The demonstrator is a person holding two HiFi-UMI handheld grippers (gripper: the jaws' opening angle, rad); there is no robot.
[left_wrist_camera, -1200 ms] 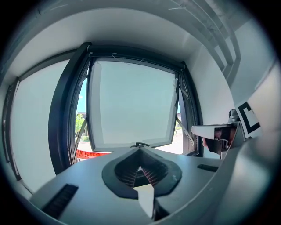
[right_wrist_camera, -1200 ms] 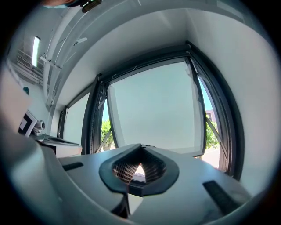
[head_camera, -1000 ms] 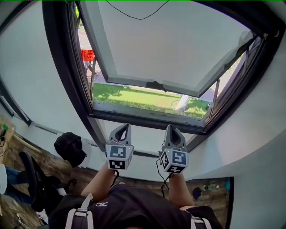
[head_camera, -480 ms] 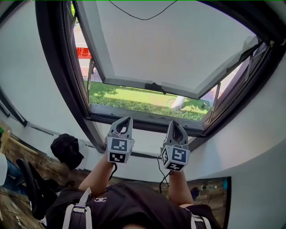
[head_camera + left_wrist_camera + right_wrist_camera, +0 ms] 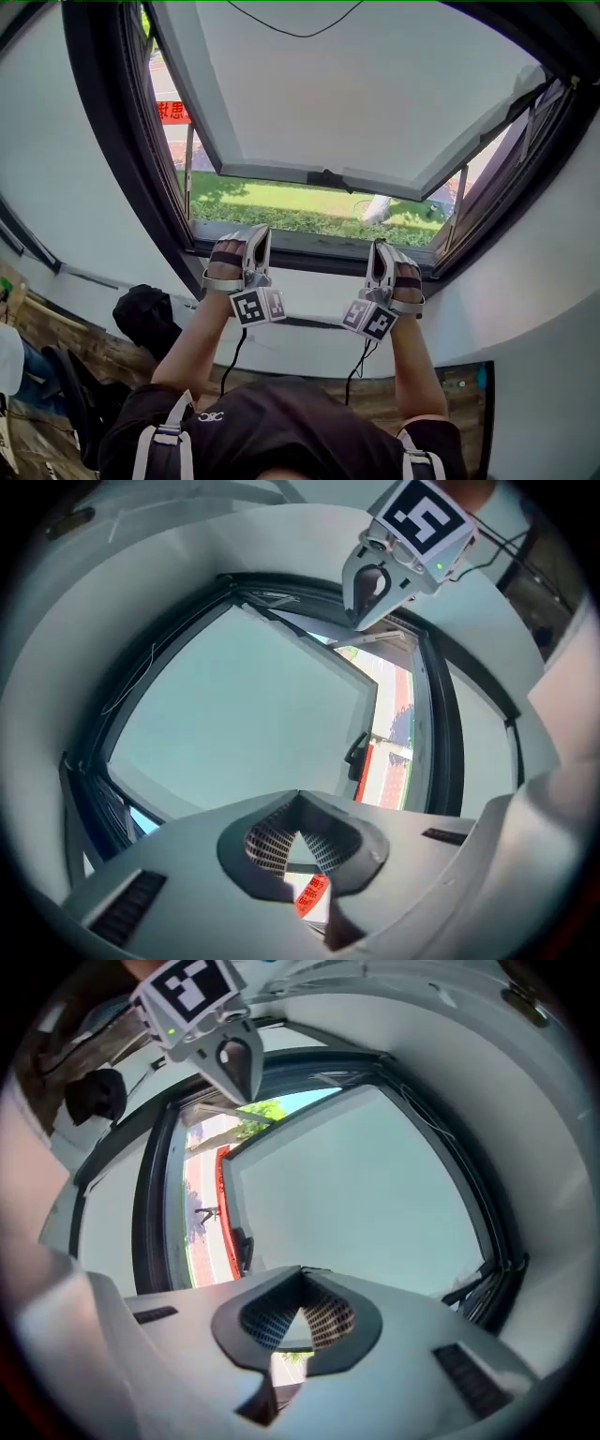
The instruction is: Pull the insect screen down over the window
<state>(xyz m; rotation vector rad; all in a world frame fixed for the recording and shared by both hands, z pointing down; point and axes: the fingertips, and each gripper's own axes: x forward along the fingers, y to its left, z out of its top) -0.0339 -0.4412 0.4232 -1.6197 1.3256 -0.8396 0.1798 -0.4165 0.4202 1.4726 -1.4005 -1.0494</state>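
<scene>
The window has a dark frame (image 5: 319, 251) and a white-edged sash (image 5: 375, 94) swung outward, with a black handle (image 5: 328, 178) on its lower rail. I see no insect screen across the opening. My left gripper (image 5: 260, 232) is shut and empty, held just below the frame's lower rail, left of centre. My right gripper (image 5: 379, 247) is also shut and empty, beside it further right. In the left gripper view the shut jaws (image 5: 298, 803) point at the sash, and the right gripper (image 5: 367, 591) shows above. In the right gripper view the jaws (image 5: 302, 1279) are shut, with the left gripper (image 5: 239, 1068) above.
White wall surrounds the window. A black chair back (image 5: 145, 317) stands on the wooden floor (image 5: 56, 337) at lower left. A thin cable (image 5: 291, 36) hangs across the top of the sash. Grass (image 5: 281, 204) and a red sign (image 5: 172, 112) lie outside.
Both grippers have rolled onto their sides and moved apart and up, closer to the frame's lower rail. Both arms are now stretched further out.
</scene>
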